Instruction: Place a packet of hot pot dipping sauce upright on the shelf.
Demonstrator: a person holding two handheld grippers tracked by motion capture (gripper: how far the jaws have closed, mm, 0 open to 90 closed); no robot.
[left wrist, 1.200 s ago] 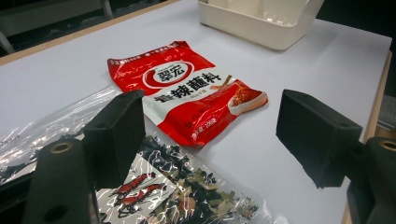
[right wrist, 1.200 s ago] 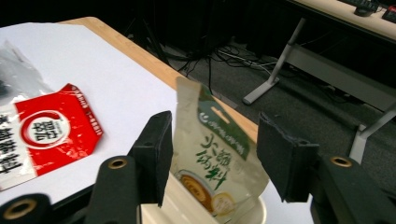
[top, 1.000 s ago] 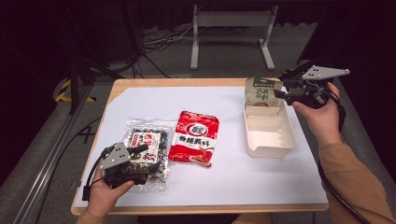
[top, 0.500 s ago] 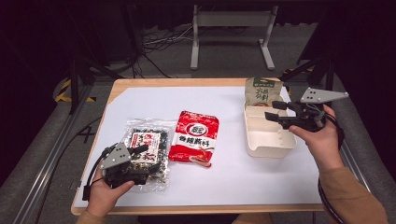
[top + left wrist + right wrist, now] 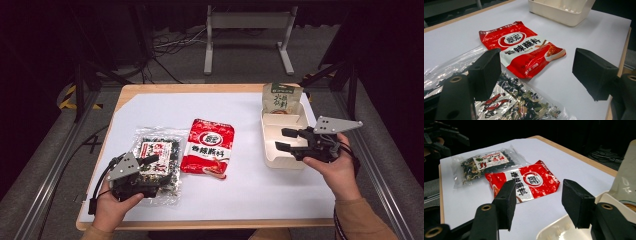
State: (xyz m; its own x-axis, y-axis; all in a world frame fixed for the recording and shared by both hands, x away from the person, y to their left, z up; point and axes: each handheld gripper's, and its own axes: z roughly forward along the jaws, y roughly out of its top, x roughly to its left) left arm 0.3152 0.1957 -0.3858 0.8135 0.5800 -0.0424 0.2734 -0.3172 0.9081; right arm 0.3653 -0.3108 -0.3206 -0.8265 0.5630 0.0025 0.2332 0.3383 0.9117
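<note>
High view: your right gripper [image 5: 284, 140] hangs over the cream tray [image 5: 283, 161], jaws apart and empty, aimed left at the red seasoning packet [image 5: 209, 146]; that looks like the next pick. A green pouch [image 5: 281, 97] already stands at the tray's far end, so the near part is free for more. Your left gripper [image 5: 150, 161] rests on the clear dried-vegetable bag [image 5: 156, 150], likely parked.

Left gripper view: jaws spread wide, nothing between them. The bag [image 5: 519, 105] lies under the left jaw, touching the packet [image 5: 524, 53]; the tray [image 5: 559, 11] sits well beyond.

Right gripper view: jaws wide, empty, framing the packet [image 5: 529, 181] flat on the white table [image 5: 574, 162]. The tray's rim [image 5: 554, 230] lies just below, so the carry back should be short.
</note>
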